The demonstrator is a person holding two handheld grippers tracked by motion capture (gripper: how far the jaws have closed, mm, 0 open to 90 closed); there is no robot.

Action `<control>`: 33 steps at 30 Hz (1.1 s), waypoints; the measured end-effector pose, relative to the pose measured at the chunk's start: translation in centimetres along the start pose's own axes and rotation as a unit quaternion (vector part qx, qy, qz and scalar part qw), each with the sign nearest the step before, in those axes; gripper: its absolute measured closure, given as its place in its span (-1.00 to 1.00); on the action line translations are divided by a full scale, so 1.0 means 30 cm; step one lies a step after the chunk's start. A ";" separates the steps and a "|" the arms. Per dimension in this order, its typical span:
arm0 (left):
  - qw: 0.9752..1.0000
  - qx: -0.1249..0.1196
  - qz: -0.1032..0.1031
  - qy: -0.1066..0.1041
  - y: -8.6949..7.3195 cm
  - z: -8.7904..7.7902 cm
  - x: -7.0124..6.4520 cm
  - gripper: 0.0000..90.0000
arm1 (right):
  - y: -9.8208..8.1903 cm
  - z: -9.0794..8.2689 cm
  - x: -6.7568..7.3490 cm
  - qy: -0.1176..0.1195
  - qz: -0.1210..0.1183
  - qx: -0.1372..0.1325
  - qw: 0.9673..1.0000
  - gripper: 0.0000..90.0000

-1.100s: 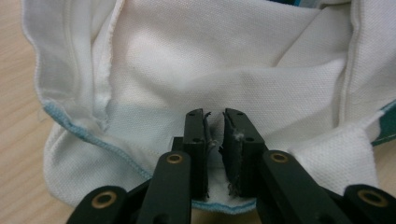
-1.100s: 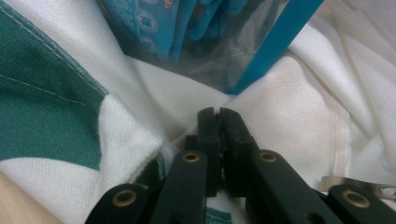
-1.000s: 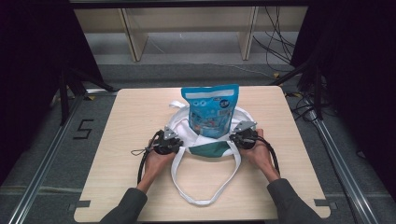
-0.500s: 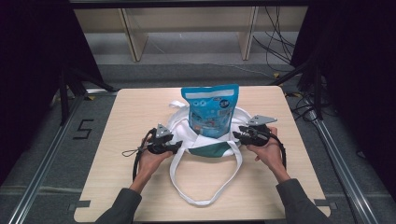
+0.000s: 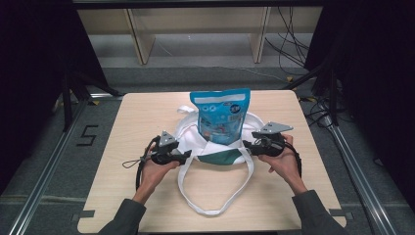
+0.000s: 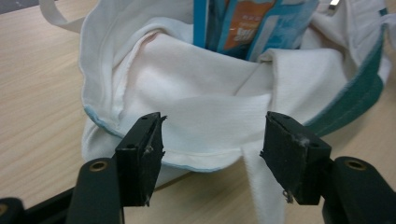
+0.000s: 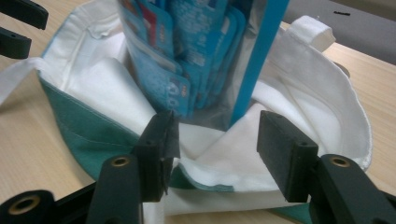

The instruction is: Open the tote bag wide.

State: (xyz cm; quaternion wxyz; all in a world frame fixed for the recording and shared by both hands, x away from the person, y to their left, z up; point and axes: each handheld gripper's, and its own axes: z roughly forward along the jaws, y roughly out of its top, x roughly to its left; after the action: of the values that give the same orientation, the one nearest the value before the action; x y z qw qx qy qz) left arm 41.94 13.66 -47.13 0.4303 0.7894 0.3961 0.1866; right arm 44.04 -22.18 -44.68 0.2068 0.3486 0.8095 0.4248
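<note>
Two tongs, your left tongs (image 5: 187, 155) and right tongs (image 5: 246, 144), both just released and still spread, flank the bag (image 5: 218, 152) holding a blue pouch (image 5: 219, 115) on the tabletop (image 5: 147, 112).

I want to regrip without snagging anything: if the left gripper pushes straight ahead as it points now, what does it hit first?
Most likely the bag's white rim: the left gripper stands open right before it. The blue pouch stands farther in, though depth is hard to judge.
</note>
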 end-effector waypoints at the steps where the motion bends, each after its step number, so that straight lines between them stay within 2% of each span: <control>1: 1.000 -0.003 0.004 0.000 0.004 -0.014 -0.007 -0.19 | 0.001 -0.006 0.005 0.003 0.005 0.004 1.000 0.02; 2: 1.000 -0.003 0.003 0.000 0.006 -0.022 -0.013 -0.21 | 0.003 -0.013 0.012 0.003 0.005 0.004 1.000 0.00; 3: 1.000 -0.014 -0.008 -0.006 0.005 -0.029 -0.025 -0.23 | 0.004 -0.018 0.014 0.004 0.004 0.004 1.000 -0.02; 4: 1.000 -0.006 0.008 -0.005 0.004 -0.042 -0.027 -0.26 | 0.004 -0.026 0.020 0.005 0.005 0.003 1.000 -0.03; 5: 1.000 -0.009 0.011 -0.003 -0.001 -0.047 -0.035 -0.26 | 0.002 -0.033 0.024 0.006 0.005 0.002 1.000 -0.04; 10: 1.000 0.003 0.016 -0.018 -0.037 -0.052 -0.067 -0.33 | -0.017 -0.058 0.031 0.004 -0.007 0.006 1.000 -0.09; 11: 1.000 -0.004 0.010 -0.019 -0.042 -0.052 -0.074 -0.35 | -0.021 -0.062 0.035 0.008 0.002 0.011 1.000 -0.10; 12: 1.000 0.002 0.022 -0.021 -0.043 -0.058 -0.069 -0.35 | -0.026 -0.065 0.036 0.005 0.001 0.009 1.000 -0.11; 13: 1.000 -0.006 0.014 -0.022 -0.049 -0.060 -0.074 -0.35 | -0.030 -0.066 0.035 0.005 -0.001 0.010 1.000 -0.11; 16: 0.999 -0.015 0.006 -0.030 -0.057 -0.068 -0.080 -0.38 | -0.047 -0.074 0.041 0.008 -0.004 0.017 1.000 -0.13; 17: 0.999 -0.019 0.009 -0.030 -0.059 -0.073 -0.081 -0.39 | -0.051 -0.077 0.042 0.006 -0.007 0.018 1.000 -0.14; 18: 0.999 -0.014 0.025 -0.030 -0.060 -0.082 -0.076 -0.40 | -0.058 -0.079 0.047 0.006 -0.006 0.019 1.000 -0.14; 21: 0.999 -0.028 0.007 -0.033 -0.070 -0.091 -0.093 -0.44 | -0.068 -0.091 0.057 0.010 -0.006 0.023 1.000 -0.15; 22: 0.999 -0.031 0.009 -0.037 -0.074 -0.093 -0.096 -0.45 | -0.072 -0.091 0.054 0.007 -0.015 0.014 1.000 -0.15; 25: 0.999 -0.029 0.010 -0.035 -0.086 -0.099 -0.111 -0.47 | -0.078 -0.099 0.061 0.008 -0.016 0.016 1.000 -0.16; 29: 0.999 -0.030 0.015 -0.043 -0.103 -0.106 -0.135 -0.49 | -0.088 -0.104 0.075 0.013 -0.013 0.020 1.000 -0.17; 31: 0.998 -0.031 0.018 -0.047 -0.111 -0.112 -0.141 -0.50 | -0.094 -0.105 0.082 0.013 -0.027 0.019 0.999 -0.17; 33: 0.998 -0.029 0.028 -0.042 -0.118 -0.120 -0.144 -0.51 | -0.099 -0.104 0.087 0.014 -0.042 0.019 0.999 -0.17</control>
State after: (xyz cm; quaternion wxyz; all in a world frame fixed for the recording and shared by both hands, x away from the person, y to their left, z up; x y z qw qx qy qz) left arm 35.34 13.30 -47.84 0.4637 0.7945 0.3501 0.1763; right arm 39.17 -23.11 -45.53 0.2063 0.3123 0.8341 0.4052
